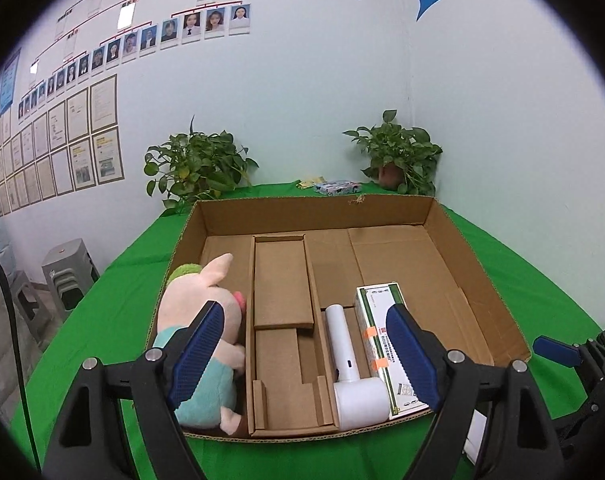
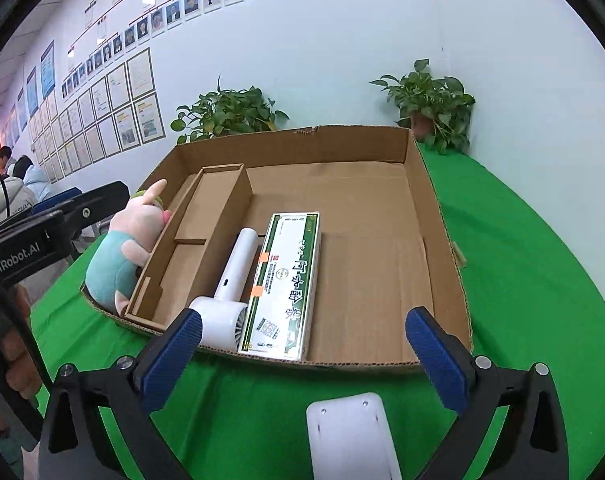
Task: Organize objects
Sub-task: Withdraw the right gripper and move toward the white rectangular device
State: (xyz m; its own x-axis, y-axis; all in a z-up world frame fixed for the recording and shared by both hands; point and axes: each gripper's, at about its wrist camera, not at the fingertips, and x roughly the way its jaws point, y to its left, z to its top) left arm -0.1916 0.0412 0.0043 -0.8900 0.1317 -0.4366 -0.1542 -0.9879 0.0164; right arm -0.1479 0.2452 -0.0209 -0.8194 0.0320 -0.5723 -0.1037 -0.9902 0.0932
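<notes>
Green-clothed counter carries a shallow open cardboard box, set well in from two potted plants, one at the left and one in the far corner.

Inside the box, left to right in the left wrist view: plush pig in a teal outfit, lying in the leftmost strip against the box wall; a long cardboard insert tray with stepped compartments, nothing in it; a white hair dryer, handle pointing toward the far wall, head at the near edge; a green-and-white carton with orange tape tabs, touching the dryer's right side. The right-hand half of the box floor is bare.

Left tongs: jaws spread wide, nothing between the blue pads, held above the near edge of the box.

Right tongs: jaws at full spread, nothing gripped, hovering over the near box edge with the carton ahead.

A white plate shows on the cloth below the right tongs.
</notes>
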